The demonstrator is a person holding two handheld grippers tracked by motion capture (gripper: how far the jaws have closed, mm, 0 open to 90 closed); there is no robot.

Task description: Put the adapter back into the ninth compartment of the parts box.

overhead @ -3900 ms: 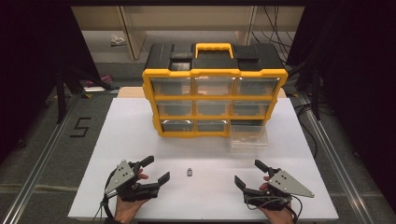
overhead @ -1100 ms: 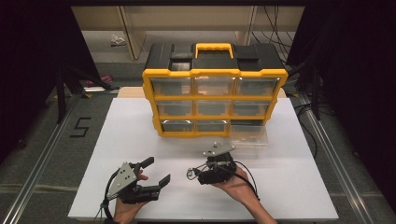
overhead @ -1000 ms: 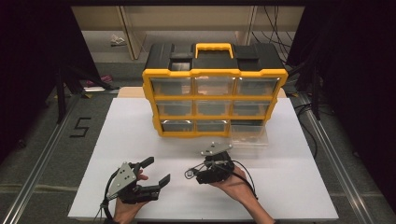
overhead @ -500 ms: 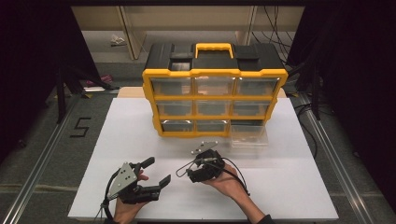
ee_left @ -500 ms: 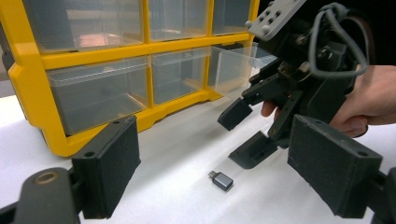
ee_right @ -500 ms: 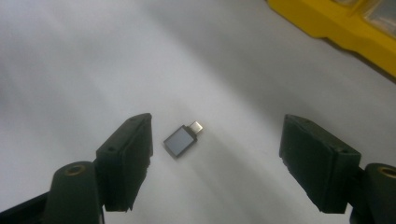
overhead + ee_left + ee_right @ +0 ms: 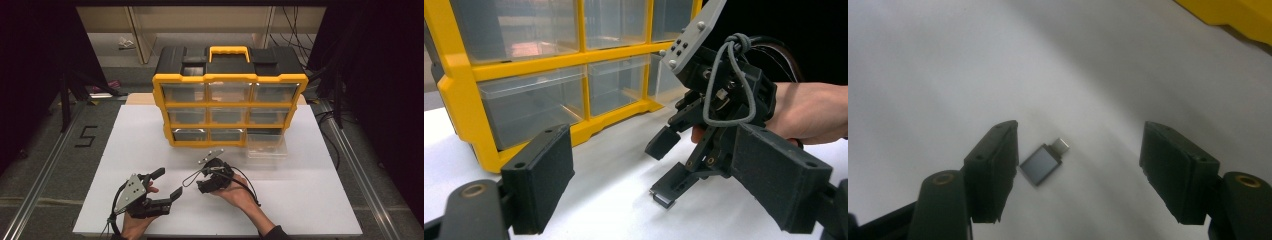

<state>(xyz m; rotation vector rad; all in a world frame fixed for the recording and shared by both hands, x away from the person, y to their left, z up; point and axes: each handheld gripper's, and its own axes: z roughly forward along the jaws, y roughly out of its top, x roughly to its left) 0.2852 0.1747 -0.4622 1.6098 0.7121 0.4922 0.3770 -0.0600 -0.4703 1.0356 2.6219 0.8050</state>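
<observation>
The small grey adapter [image 7: 1044, 162] lies flat on the white counter [image 7: 310, 200], out in front of the yellow drawer cabinet [image 7: 230, 110] and well apart from its bottom row of drawers, so nothing crowds a grasp from above. The right gripper [image 7: 192, 181] is tilted down over it, straddling it: in the right gripper view one of the fingers [image 7: 993, 167] stands just beside the adapter's body while the other is well off to the far side, so the fingers are released and nothing is pinched yet. They have just been closing, with the adapter between them, probably to take it by its flat sides. The left gripper [image 7: 167, 184] rests nearer the person than the cabinet, fingers spread and empty, likely kept aside to leave room
</observation>
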